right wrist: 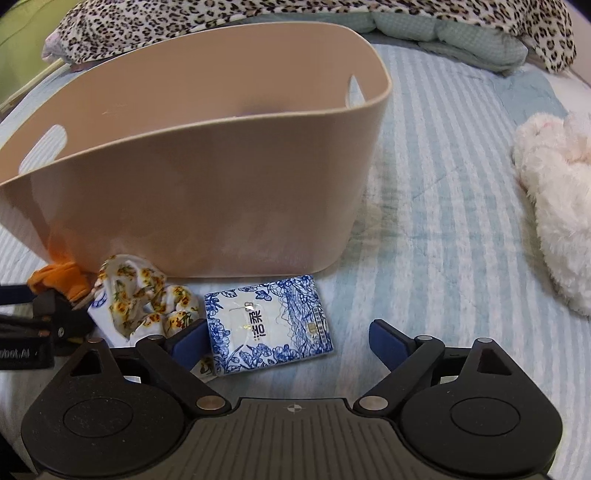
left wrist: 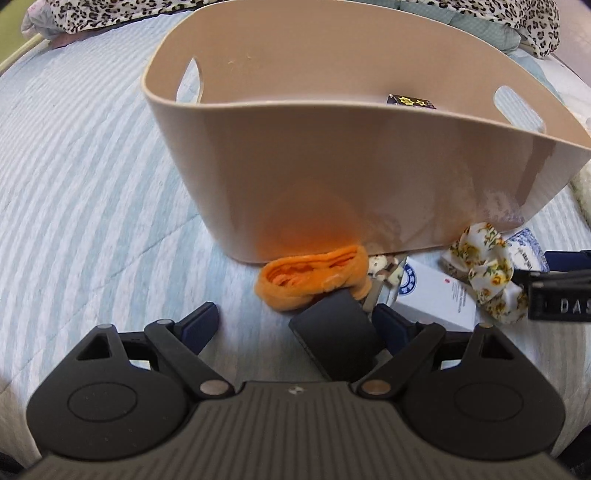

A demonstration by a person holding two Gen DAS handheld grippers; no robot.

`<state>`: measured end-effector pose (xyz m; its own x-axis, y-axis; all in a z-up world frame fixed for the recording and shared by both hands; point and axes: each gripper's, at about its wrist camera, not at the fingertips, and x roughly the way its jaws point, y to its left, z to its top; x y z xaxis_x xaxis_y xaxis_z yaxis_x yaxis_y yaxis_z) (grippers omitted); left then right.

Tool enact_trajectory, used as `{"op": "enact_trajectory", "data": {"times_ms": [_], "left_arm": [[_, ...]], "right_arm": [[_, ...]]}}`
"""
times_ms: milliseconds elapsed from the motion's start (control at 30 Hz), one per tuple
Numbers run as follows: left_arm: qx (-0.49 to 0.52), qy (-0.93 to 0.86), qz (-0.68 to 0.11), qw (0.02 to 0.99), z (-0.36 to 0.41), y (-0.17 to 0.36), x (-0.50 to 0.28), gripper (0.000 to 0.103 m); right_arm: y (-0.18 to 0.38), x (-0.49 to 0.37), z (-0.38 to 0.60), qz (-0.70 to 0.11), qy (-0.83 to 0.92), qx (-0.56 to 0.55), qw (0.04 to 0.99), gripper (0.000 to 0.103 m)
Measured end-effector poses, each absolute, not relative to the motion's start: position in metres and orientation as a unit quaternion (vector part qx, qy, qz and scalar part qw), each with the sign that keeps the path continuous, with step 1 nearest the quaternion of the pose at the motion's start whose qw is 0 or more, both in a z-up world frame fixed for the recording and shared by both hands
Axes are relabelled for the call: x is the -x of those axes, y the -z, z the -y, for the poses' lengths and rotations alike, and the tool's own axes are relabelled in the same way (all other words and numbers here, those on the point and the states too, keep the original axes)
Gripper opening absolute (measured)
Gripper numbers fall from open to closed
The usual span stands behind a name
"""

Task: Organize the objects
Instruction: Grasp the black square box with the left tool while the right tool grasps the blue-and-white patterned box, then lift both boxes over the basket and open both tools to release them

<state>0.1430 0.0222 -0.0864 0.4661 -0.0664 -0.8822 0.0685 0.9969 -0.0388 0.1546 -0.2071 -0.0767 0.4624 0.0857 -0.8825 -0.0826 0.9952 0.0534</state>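
A beige plastic basket (left wrist: 351,177) with handle slots stands on the bed; a small dark box (left wrist: 410,100) with gold stars lies inside. My left gripper (left wrist: 295,317) is open, with a black block (left wrist: 334,336) lying between its fingers against the right one. Beyond it lie an orange cloth (left wrist: 314,280), a white box (left wrist: 436,295) and a floral fabric bow (left wrist: 487,273). My right gripper (right wrist: 288,336) is open around a blue-and-white floral packet (right wrist: 267,323); the bow (right wrist: 147,302) and the orange cloth (right wrist: 59,278) lie to its left in front of the basket (right wrist: 192,184).
The bed has a light blue striped quilt (right wrist: 443,203). A white fluffy toy (right wrist: 554,206) lies at the right. Leopard-print bedding (right wrist: 258,14) and a green pillow (right wrist: 461,40) are heaped behind the basket. The other gripper (left wrist: 557,299) shows at the right edge.
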Motion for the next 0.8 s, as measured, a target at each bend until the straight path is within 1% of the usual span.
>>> {"op": "enact_trajectory", "data": {"times_ms": [100, 200, 267, 300, 333, 367, 400, 433, 467, 500, 533, 800], "left_arm": [[-0.008, 0.04, -0.517, 0.855, -0.023, 0.086, -0.14, 0.089], [-0.004, 0.044, -0.517, 0.855, -0.027, 0.085, -0.137, 0.083], [-0.001, 0.043, -0.514, 0.856, -0.03, 0.083, -0.135, 0.074], [0.0, 0.042, -0.513, 0.857, -0.032, 0.083, -0.134, 0.072], [-0.001, 0.042, -0.513, 0.857, -0.034, 0.082, -0.133, 0.065], [-0.003, 0.043, -0.512, 0.858, -0.035, 0.081, -0.132, 0.061], [-0.005, 0.046, -0.512, 0.858, -0.036, 0.081, -0.132, 0.059], [-0.006, 0.049, -0.512, 0.858, -0.037, 0.08, -0.131, 0.054], [-0.007, 0.051, -0.512, 0.858, -0.038, 0.079, -0.13, 0.047], [-0.009, 0.054, -0.511, 0.858, -0.038, 0.078, -0.129, 0.043], [-0.011, 0.057, -0.511, 0.858, -0.039, 0.077, -0.128, 0.035], [-0.027, 0.062, -0.505, 0.86, -0.047, 0.065, -0.117, 0.033]], "right_arm": [[0.078, -0.155, 0.209, -0.519, -0.046, -0.009, 0.853, 0.089], [0.077, -0.151, 0.205, -0.517, -0.048, 0.002, 0.855, 0.079], [0.075, -0.148, 0.203, -0.515, -0.051, 0.004, 0.856, 0.067], [0.074, -0.147, 0.202, -0.514, -0.052, 0.004, 0.856, 0.064], [0.073, -0.145, 0.202, -0.514, -0.053, 0.004, 0.856, 0.062], [0.072, -0.143, 0.201, -0.513, -0.052, 0.005, 0.857, 0.061], [0.071, -0.141, 0.201, -0.513, -0.051, 0.005, 0.857, 0.061], [0.07, -0.141, 0.201, -0.514, -0.05, 0.004, 0.857, 0.061], [0.069, -0.138, 0.202, -0.514, -0.049, 0.003, 0.856, 0.061], [0.068, -0.136, 0.202, -0.514, -0.048, 0.0, 0.856, 0.061], [0.067, -0.134, 0.201, -0.514, -0.046, -0.003, 0.856, 0.061], [0.055, -0.118, 0.2, -0.509, -0.035, -0.009, 0.86, 0.061]]}}
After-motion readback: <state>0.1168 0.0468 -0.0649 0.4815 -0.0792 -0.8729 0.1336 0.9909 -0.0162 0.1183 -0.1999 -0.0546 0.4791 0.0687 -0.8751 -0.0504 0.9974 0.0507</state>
